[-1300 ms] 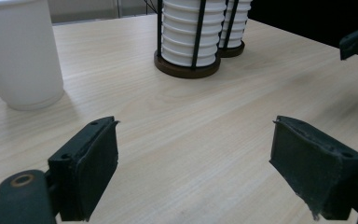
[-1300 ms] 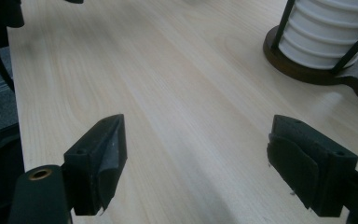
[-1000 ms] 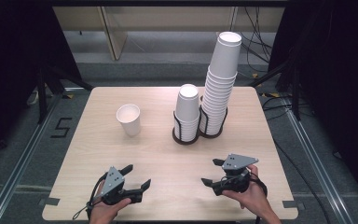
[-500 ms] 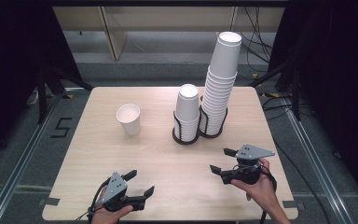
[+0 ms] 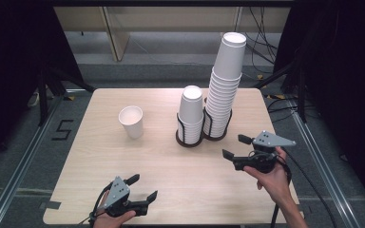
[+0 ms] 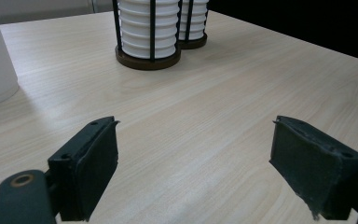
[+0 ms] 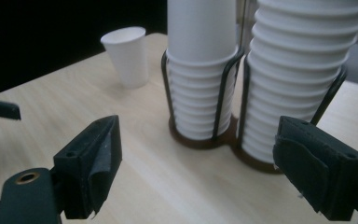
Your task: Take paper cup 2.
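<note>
Left to right. My left hand-held gripper (image 5: 140,189) rests at seven o'clock on the counter (image 5: 161,161), jaws released and empty. The single paper cup (image 5: 131,121) stands upright at ten o'clock, apart from everything. The short cup stack (image 5: 190,114) and the tall cup stack (image 5: 224,85) sit in a twin wire holder (image 5: 190,138) at one o'clock. My right hand-held gripper (image 5: 235,147), at four o'clock, is released and empty, aimed at the stacks. To do this step well, I should approach level, centre the jaws on the top cup, and lift straight up. Compared with the earlier frame, the right hand-held gripper has risen toward the holder; the left has barely shifted.
</note>
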Action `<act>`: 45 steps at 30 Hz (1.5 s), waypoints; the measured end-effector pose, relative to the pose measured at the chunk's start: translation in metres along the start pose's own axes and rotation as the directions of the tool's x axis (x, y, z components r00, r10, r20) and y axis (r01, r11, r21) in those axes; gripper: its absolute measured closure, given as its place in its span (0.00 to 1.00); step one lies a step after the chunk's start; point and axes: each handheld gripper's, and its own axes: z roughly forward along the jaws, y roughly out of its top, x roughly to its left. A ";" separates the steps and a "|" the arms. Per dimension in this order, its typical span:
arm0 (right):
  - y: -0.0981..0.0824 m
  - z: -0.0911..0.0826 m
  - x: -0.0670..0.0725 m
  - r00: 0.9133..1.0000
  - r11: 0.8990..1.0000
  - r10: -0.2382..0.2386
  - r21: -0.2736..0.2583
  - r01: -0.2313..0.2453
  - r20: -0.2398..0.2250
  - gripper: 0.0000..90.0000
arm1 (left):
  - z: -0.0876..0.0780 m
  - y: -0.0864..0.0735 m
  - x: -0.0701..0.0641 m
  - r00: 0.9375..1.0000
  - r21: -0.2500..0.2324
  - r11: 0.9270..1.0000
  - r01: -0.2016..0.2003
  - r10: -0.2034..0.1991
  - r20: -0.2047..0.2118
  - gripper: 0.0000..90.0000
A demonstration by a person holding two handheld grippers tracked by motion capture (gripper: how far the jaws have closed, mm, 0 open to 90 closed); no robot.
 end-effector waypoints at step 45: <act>0.194 0.042 -0.070 0.978 0.994 0.031 -0.110 -0.009 0.206 0.17 | 0.006 -0.002 0.008 1.000 0.029 1.000 -0.008 0.008 0.002 0.16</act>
